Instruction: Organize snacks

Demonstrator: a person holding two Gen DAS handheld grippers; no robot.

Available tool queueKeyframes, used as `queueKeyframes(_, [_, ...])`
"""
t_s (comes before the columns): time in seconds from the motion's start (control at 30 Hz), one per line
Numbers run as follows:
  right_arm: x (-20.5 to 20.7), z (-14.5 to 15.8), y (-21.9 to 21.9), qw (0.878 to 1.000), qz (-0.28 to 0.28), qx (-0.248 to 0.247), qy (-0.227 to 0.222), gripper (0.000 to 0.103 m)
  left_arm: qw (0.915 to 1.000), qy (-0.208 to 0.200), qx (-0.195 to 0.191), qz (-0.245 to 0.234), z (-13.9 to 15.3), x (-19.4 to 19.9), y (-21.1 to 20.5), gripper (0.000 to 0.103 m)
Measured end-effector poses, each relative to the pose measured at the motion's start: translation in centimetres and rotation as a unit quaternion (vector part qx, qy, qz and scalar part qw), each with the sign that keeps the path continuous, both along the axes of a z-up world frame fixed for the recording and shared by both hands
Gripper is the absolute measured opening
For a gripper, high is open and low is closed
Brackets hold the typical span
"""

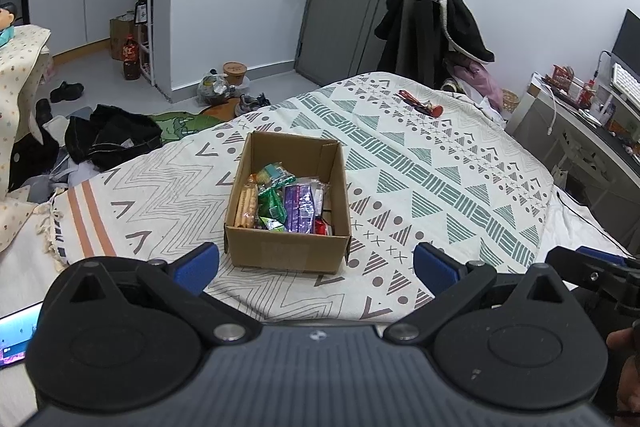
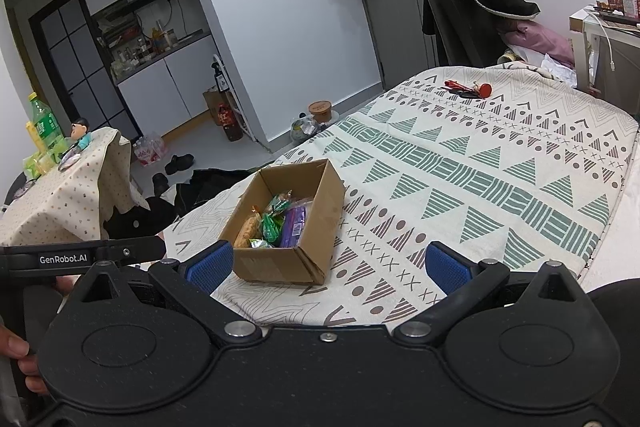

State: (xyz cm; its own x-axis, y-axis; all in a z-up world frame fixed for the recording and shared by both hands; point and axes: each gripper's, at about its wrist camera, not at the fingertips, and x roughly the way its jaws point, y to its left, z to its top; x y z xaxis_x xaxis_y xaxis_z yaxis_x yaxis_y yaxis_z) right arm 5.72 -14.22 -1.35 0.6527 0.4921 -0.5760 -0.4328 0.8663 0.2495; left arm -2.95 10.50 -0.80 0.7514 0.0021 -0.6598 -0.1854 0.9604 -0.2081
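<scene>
An open cardboard box (image 1: 286, 247) (image 2: 320, 219) sits on the patterned bedspread (image 1: 440, 167) (image 2: 480, 167). Inside lie several snack packs: a biscuit pack (image 1: 245, 205) (image 2: 246, 231) on the left, green packets (image 1: 272, 205) (image 2: 272, 225) in the middle, a purple pack (image 1: 298, 207) (image 2: 294, 223) to the right, and something red (image 1: 321, 227) at the near right corner. My left gripper (image 1: 316, 267) is open, just short of the box with nothing in it. My right gripper (image 2: 328, 265) is open too, with the box ahead of its left pad.
A red-and-black object (image 1: 422, 104) (image 2: 468, 89) lies at the far end of the bed. Dark clothes (image 1: 112, 137) and shoes lie on the floor to the left. A cloth-covered table (image 2: 60, 195) stands at left, a desk (image 1: 580, 131) at right. The bed edge runs on the right.
</scene>
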Motion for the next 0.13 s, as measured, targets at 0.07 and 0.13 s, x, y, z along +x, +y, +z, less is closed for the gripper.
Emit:
queueKeyframes(0.07, [-0.03,-0.07,0.01,1.0,-0.001,0.0,0.001,0.103,1.0,-0.004,0.007,-0.006,0.02,-0.13,-0.33,0.103])
queueKeyframes(0.13, [-0.08,-0.1,0.04,1.0,-0.002,-0.001,0.001,0.103,1.0,-0.003,0.008,-0.004,0.03,-0.14,-0.49,0.103])
